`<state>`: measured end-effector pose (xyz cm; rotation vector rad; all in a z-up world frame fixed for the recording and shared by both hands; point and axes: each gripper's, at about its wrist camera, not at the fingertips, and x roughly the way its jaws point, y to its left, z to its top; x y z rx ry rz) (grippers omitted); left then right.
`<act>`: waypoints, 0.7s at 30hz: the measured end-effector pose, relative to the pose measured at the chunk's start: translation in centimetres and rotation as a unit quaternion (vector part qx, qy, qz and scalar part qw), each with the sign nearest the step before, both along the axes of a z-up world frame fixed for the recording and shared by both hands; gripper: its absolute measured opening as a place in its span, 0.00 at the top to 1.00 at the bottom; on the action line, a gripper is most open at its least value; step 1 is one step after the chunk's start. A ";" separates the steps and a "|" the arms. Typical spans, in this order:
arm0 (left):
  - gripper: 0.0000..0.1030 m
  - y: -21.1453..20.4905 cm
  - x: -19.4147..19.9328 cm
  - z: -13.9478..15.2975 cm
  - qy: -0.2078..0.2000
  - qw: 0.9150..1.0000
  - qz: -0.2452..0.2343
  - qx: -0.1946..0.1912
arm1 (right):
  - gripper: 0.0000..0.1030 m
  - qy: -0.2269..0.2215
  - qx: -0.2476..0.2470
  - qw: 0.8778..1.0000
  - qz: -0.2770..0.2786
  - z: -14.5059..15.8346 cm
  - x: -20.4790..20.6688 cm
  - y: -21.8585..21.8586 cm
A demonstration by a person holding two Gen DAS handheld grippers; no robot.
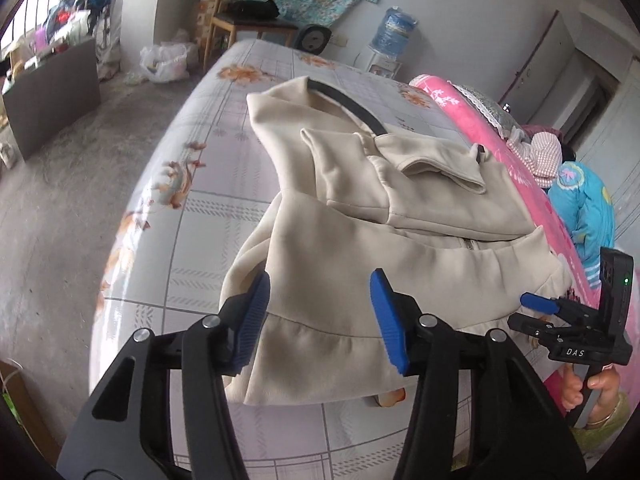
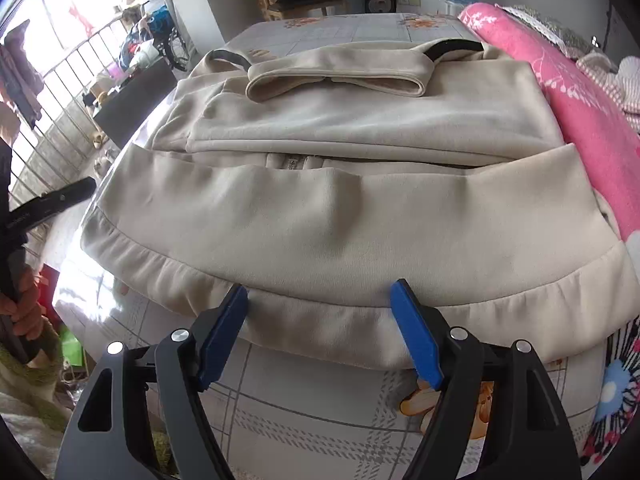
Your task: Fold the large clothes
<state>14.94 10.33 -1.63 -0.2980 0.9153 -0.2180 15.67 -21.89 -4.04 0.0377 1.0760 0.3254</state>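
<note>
Although both sleeves have been laid across the chest and the near part has been turned up over the zip, the cream jacket (image 1: 360, 216) is judged to be only partly folded; at least one more fold from hem toward collar seems to be left. It is spread on the bed (image 1: 208, 208), in the centre of both views, with its ribbed hem nearest the cameras.

At the far left of the left wrist view, bare grey floor (image 1: 52, 208) is seen beside the bed's edge, so open room is offered on that side. Lower centre, the left hand-held gripper (image 1: 318, 312) is seen with its jaws standing apart over the hem's left corner; no cloth is pinched between the pads, so it is read as released. At the lower right, the right hand-held gripper (image 1: 538, 304) is seen at the hem's other corner, held by a hand (image 1: 596, 394). Further right, movement is hemmed in by a pink blanket (image 1: 500, 136) along the bed's right edge.

In the right wrist view, a railing (image 2: 60, 92) is seen at the upper left. Lower centre, the right hand-held gripper's jaws are spread just at the hem's edge, nothing being grasped. A strip of clear bedsheet is left below the hem, and the pink blanket lies close against the jacket at the right.
</note>
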 end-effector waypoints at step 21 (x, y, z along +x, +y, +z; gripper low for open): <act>0.53 1.4 3.4 -3.0 0.027 0.999 -0.003 -0.020 | 0.29 0.002 -0.008 1.000 -0.009 0.0 0.1 0.4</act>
